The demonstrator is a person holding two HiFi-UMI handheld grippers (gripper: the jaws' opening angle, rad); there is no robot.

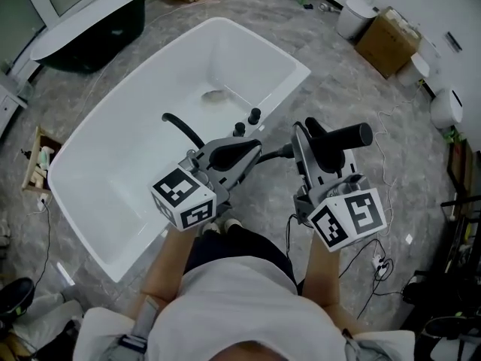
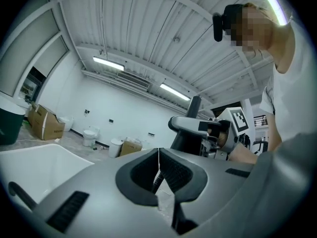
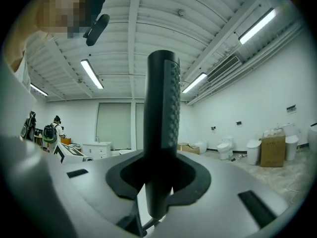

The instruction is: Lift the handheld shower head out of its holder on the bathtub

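Right tool [image 3: 158, 181] is clamped on the black shower head [image 3: 161, 118], clear of its holder, just off the bathtub [image 1: 113, 171] rim. Left tool [image 2: 159, 168] has its pads together, tips at the hose [image 1: 276, 154]. I'd lift gently and watch the hose slack. Grey marbled floor [image 1: 338, 89] surrounds the bathtub, cartons [image 1: 387, 40] beyond it.
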